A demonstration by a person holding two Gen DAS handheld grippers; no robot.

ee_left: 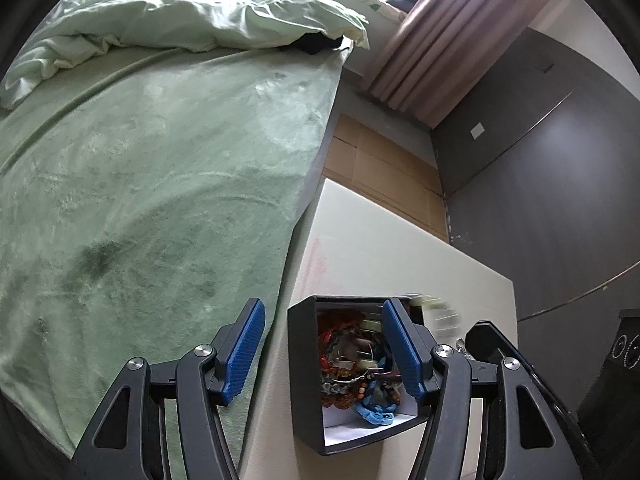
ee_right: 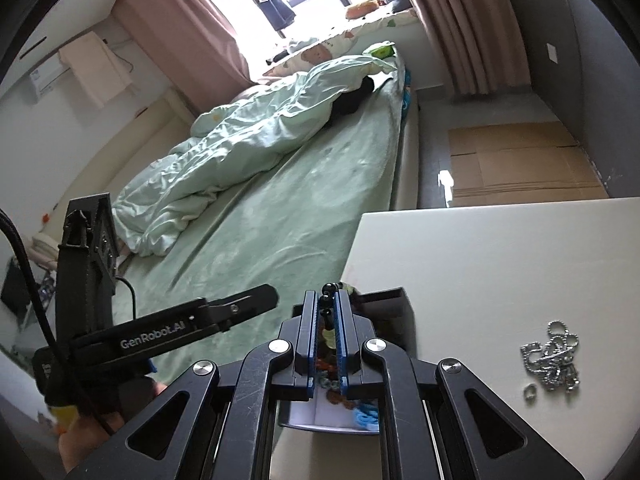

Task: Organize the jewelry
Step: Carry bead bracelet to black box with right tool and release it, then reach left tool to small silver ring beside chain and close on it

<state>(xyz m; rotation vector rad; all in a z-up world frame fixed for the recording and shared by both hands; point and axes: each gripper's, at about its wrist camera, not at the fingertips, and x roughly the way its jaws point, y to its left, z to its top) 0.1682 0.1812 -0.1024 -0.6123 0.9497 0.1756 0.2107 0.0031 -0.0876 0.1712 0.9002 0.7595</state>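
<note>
A black jewelry box (ee_left: 304,364) with a white inside sits on the white table, full of tangled bracelets and beads (ee_left: 356,364). My left gripper (ee_left: 324,348) is open, its right finger over the box and its left finger outside the box's left wall. My right gripper (ee_right: 329,322) is shut on a bracelet of black and pale green beads (ee_right: 328,302), held above the box (ee_right: 384,300). That bracelet shows blurred in the left wrist view (ee_left: 438,312). A pile of silver chains and rings (ee_right: 554,356) lies on the table to the right.
The white table (ee_right: 500,256) stands beside a bed with a green blanket (ee_left: 140,200) and a crumpled duvet (ee_right: 248,140). Flattened cardboard (ee_right: 520,164) lies on the floor beyond. A dark wall (ee_left: 540,180) is on the right. The left gripper's body (ee_right: 160,332) is at the lower left.
</note>
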